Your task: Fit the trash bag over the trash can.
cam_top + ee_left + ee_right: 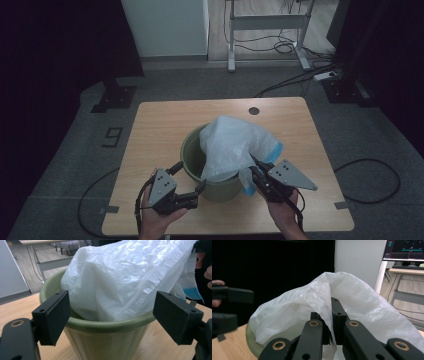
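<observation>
1. The white plastic bag [231, 145] sits partly inside the green bin [192, 157], billowing above its rim and spilling over the rim's right side; a blue band of the bag shows low on that side. In the left tool view the bag [130, 277] bulges well above the bin's rim [105, 326].
2. The bin stands on the desk [150, 130] near the middle of its near half, closer to the near edge than to the far edge.
3. The right tool [256, 172] is closed on a fold of the bag at the bin's right side, toward the near right part of the desk. In the right tool view the bag's film [324, 305] is pinched between the two black jaws, which stand together with the film draped over them.
4. The left tool [189, 177] stands open at the bin's near left side, one jaw by the rim and the other against the bin's wall. In the left tool view its two pads [52, 316] are wide apart, on either side of the bin's rim, with nothing gripped.
5. The person's hands come in from the desk's near edge, one holding each tool.
6. A small dark round hole [254, 111] lies near the desk's far edge, right of centre.
7. Beyond the desk lie grey carpet, cables and a white table frame [267, 22].
</observation>
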`<state>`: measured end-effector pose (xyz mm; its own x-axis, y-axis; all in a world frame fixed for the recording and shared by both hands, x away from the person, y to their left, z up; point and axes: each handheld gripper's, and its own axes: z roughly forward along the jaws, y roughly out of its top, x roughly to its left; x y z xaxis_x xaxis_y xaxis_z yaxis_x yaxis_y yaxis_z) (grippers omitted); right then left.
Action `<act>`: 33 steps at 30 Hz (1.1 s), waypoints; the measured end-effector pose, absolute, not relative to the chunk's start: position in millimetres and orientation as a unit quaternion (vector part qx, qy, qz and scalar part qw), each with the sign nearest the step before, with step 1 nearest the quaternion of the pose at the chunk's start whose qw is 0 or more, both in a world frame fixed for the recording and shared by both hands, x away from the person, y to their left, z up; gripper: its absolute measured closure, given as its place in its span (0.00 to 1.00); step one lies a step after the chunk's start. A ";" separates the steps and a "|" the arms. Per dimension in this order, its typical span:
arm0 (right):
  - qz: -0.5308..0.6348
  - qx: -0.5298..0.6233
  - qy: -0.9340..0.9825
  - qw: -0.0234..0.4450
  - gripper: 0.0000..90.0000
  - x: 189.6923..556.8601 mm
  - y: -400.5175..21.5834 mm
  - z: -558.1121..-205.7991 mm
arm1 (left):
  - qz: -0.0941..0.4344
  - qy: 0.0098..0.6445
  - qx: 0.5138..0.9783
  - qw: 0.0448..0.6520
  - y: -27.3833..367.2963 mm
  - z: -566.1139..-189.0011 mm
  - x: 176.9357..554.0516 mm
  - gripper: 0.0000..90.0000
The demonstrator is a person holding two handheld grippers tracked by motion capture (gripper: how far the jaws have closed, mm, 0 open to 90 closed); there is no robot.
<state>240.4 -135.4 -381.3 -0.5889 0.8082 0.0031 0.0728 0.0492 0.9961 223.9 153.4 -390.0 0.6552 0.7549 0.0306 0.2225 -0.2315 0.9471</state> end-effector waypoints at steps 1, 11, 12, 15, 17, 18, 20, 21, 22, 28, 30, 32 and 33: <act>0.604 0.336 0.656 0.303 0.97 240.7 -134.5 -381.2 | 0.253 0.329 0.744 0.524 151.3 -390.2 225.2 0.16; 0.608 0.328 0.658 0.299 0.97 238.5 -127.9 -376.1 | 0.264 0.325 0.743 0.522 135.8 -390.1 235.8 0.24; 0.609 0.327 0.658 0.299 0.96 238.4 -127.7 -375.8 | 0.267 0.326 0.741 0.522 135.1 -390.1 236.3 0.28; 0.609 0.325 0.658 0.299 0.96 237.6 -127.3 -375.4 | 0.266 0.324 0.744 0.520 133.5 -390.1 238.8 0.47; 0.608 0.324 0.660 0.299 0.95 237.3 -126.9 -375.9 | 0.270 0.325 0.744 0.518 133.0 -389.8 239.2 0.60; 0.608 0.323 0.660 0.300 0.95 237.2 -126.8 -376.3 | 0.266 0.326 0.743 0.521 133.4 -389.3 239.5 0.66; 0.607 0.322 0.661 0.301 0.94 236.9 -127.0 -377.1 | 0.259 0.327 0.741 0.526 134.7 -388.3 240.1 0.77; 0.608 0.321 0.661 0.300 0.94 236.9 -127.0 -377.5 | 0.258 0.327 0.741 0.527 135.4 -387.8 240.4 0.82; 0.608 0.320 0.662 0.300 0.93 236.6 -126.9 -378.0 | 0.256 0.327 0.739 0.530 136.2 -387.4 240.5 0.86; 0.603 0.315 0.663 0.312 0.69 231.7 -126.9 -380.6 | 0.264 0.347 0.715 0.546 143.3 -386.3 241.6 0.98; 0.592 0.318 0.665 0.327 0.56 227.5 -125.6 -382.4 | 0.267 0.353 0.706 0.553 146.2 -385.3 241.5 0.99; 0.579 0.321 0.665 0.345 0.48 222.8 -124.4 -385.4 | 0.272 0.358 0.696 0.561 149.6 -383.4 240.9 1.00; 0.575 0.323 0.666 0.349 0.45 220.7 -124.2 -387.2 | 0.273 0.360 0.690 0.565 152.0 -381.8 240.6 1.00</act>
<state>220.7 -124.2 -387.2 -0.5475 0.8316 -0.0933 0.0282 0.1297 0.9912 240.6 152.0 -381.8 0.5917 0.8056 -0.0301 0.1884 -0.1018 0.9768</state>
